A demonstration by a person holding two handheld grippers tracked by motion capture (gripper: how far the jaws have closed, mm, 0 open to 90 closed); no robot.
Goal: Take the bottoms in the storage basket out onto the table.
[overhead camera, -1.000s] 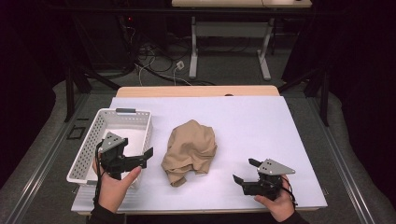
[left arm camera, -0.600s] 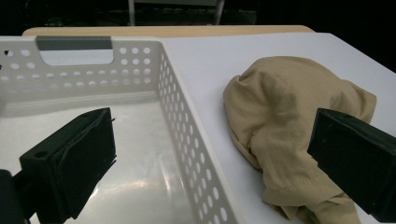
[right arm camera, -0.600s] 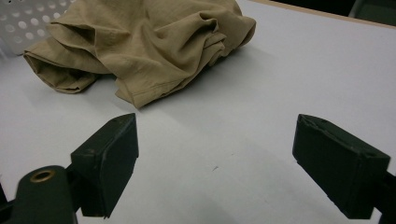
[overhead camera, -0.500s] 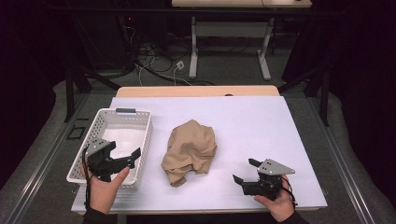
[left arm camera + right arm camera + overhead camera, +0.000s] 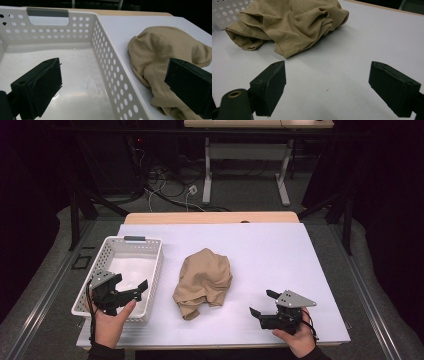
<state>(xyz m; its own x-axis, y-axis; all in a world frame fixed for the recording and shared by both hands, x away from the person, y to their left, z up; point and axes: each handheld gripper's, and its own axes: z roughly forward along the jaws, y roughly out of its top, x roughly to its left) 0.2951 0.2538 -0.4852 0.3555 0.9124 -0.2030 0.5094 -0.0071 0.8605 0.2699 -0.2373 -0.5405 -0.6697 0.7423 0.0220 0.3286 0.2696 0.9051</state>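
A crumpled tan cloth (image 5: 204, 280) lies in a heap at the middle of the white table (image 5: 280, 255). Left of it stands a white perforated basket (image 5: 157, 265) with nothing in it. My left gripper (image 5: 131, 288) hovers open over the basket's near right corner. In the left gripper view its jaws straddle the basket's right wall (image 5: 112, 75), one over the basket floor and one in front of the cloth (image 5: 162, 47). My right gripper (image 5: 261, 302) rests low at the table's front right, open and holding nothing, and points at the cloth (image 5: 292, 20) across bare table.
The basket has a grey handle (image 5: 135, 239) on its far wall. A wooden strip (image 5: 210, 217) edges the table's far side. Beyond it are desk legs and cables on the floor. A corner of the basket (image 5: 227, 7) shows past the cloth in the right gripper view.
My left hand has shifted left and down, from beside the basket's right wall to over its near right corner. The right hand and the cloth have stayed put.
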